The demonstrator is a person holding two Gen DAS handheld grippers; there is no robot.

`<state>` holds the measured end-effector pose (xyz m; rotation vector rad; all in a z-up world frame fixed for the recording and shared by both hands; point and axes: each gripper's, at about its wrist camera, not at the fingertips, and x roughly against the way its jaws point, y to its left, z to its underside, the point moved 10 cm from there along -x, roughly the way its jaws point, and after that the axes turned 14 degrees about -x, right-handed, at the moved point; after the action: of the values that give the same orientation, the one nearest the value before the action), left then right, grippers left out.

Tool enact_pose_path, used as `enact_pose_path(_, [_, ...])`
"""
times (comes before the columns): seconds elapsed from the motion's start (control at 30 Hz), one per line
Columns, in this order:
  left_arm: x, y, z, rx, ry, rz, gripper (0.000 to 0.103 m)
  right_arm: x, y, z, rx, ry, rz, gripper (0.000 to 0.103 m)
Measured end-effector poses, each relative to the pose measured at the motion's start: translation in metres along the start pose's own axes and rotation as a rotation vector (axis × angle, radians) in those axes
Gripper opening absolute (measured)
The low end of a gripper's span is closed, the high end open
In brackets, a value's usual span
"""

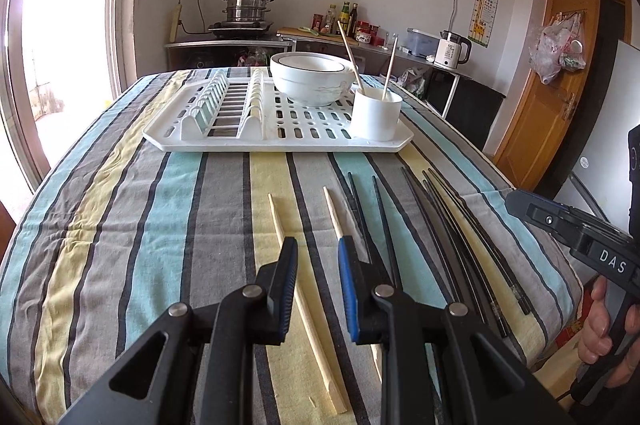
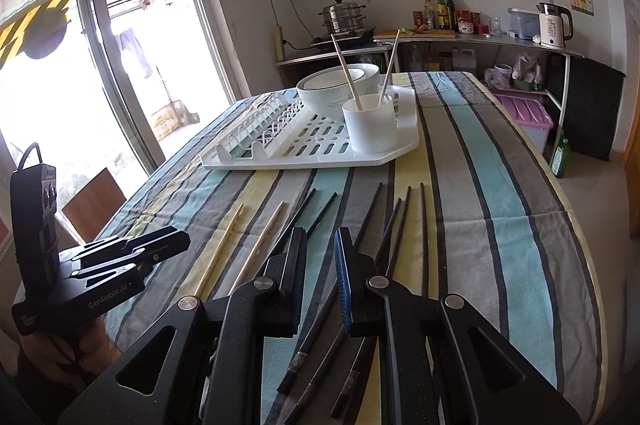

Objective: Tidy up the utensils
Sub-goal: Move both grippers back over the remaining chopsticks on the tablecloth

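Two wooden chopsticks (image 1: 280,233) and several black chopsticks (image 1: 452,225) lie on the striped tablecloth in front of a white drying rack (image 1: 224,141). A white cup (image 1: 376,115) on the rack holds two wooden chopsticks. My left gripper (image 1: 318,249) is open above the wooden chopsticks on the cloth. My right gripper (image 2: 320,245) is open above the black chopsticks (image 2: 396,225). The cup (image 2: 370,129) and the loose wooden chopsticks (image 2: 256,245) also show in the right wrist view.
A white bowl (image 1: 312,77) sits on the rack behind the cup. The rack has a plate slot section (image 1: 220,105) at its left. The table edge drops off at the right (image 2: 580,265). A counter with a steamer pot (image 1: 246,5) and kettle stands behind.
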<state>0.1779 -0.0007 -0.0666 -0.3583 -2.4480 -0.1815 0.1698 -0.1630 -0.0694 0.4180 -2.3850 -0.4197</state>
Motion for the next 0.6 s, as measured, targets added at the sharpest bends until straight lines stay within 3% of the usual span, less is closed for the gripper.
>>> enact_pose_path(0.33, [-0.038, 0.019, 0.004, 0.033, 0.097, -0.012, 0.022, -0.028, 0.009, -0.003, 0.017, 0.042, 0.008, 0.015])
enact_pose_path(0.6, [-0.052, 0.023, 0.002, 0.041, 0.132, -0.017, 0.022, -0.051, -0.011, -0.008, -0.015, 0.077, 0.067, 0.015])
